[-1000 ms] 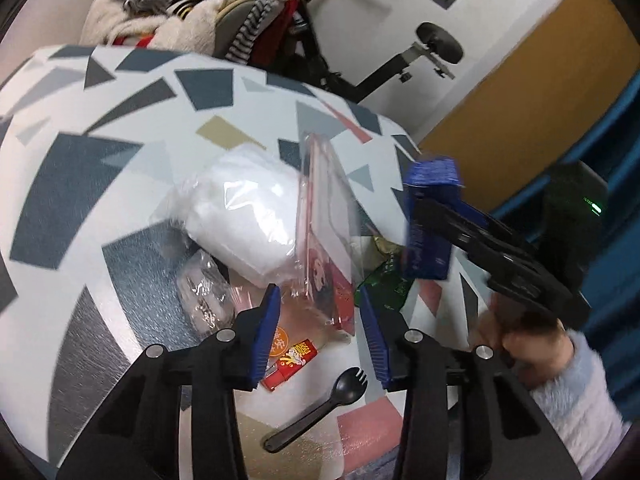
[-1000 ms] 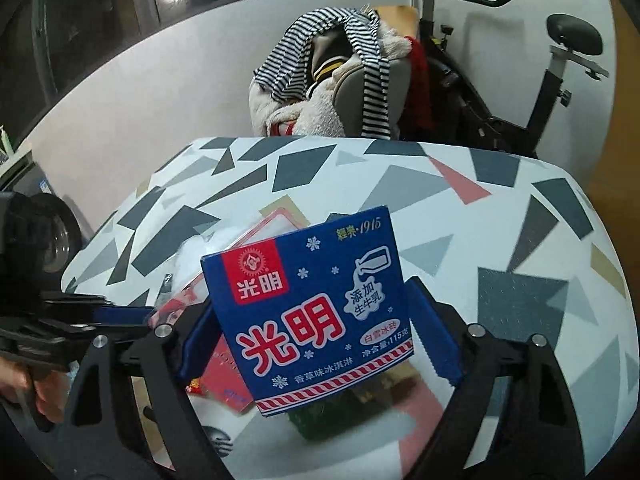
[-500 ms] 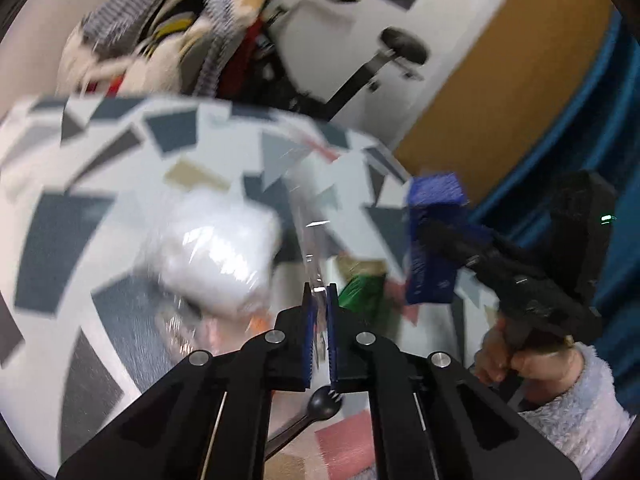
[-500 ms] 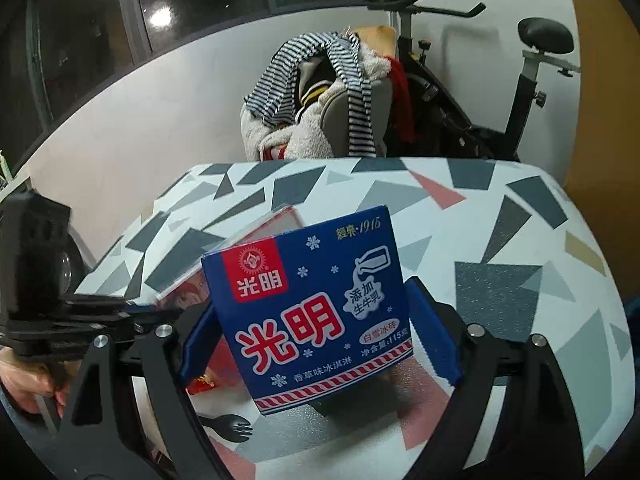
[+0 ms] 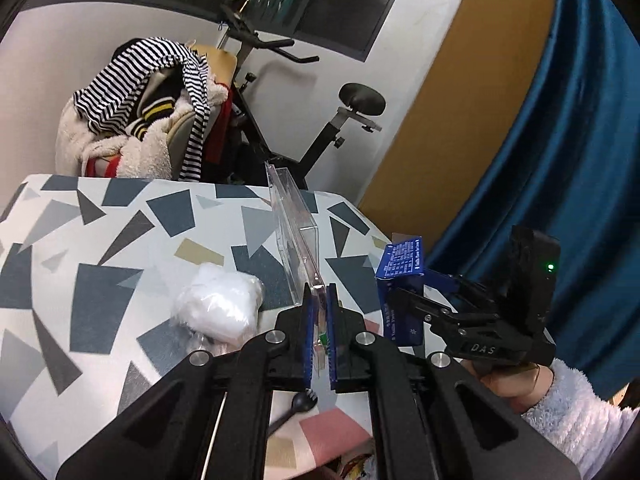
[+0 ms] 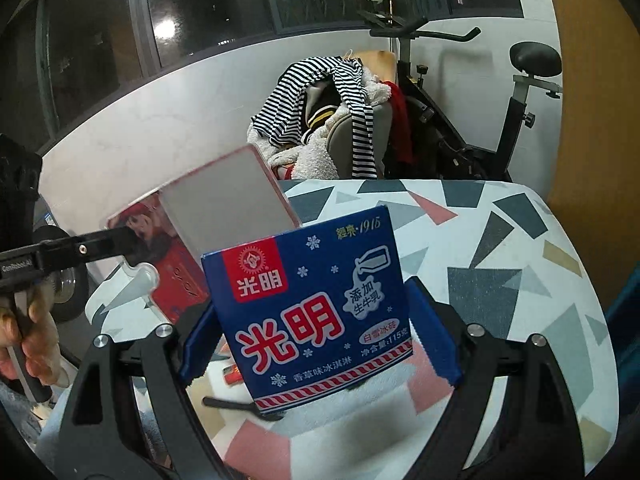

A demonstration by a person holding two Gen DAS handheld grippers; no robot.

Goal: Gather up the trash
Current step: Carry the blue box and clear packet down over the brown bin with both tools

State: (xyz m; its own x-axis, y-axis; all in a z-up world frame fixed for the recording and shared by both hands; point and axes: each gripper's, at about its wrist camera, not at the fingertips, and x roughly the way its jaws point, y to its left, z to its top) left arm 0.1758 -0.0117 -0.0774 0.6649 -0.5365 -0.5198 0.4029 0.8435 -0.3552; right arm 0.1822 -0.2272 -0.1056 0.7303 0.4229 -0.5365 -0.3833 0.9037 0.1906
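My left gripper [image 5: 319, 322] is shut on a flat clear plastic package [image 5: 294, 236] and holds it edge-on above the table; in the right wrist view the same package [image 6: 224, 204] shows a red printed card inside. My right gripper [image 6: 318, 332] is shut on a blue ice cream box [image 6: 316, 312], which also shows at the right of the left wrist view [image 5: 400, 276]. A white bag of crumpled tissue [image 5: 218, 306] lies on the table left of my left gripper. A black plastic fork [image 5: 294, 406] lies near the table's front edge.
The table [image 5: 100, 280] has a white top with grey, blue and pink shapes. A chair piled with striped clothes [image 5: 148, 120] and an exercise bike [image 5: 320, 136] stand behind it. A blue curtain [image 5: 560, 160] hangs at the right.
My left gripper closed on the clear plastic package and lifted it off the table. The right gripper kept hold of the blue box and rose slightly.
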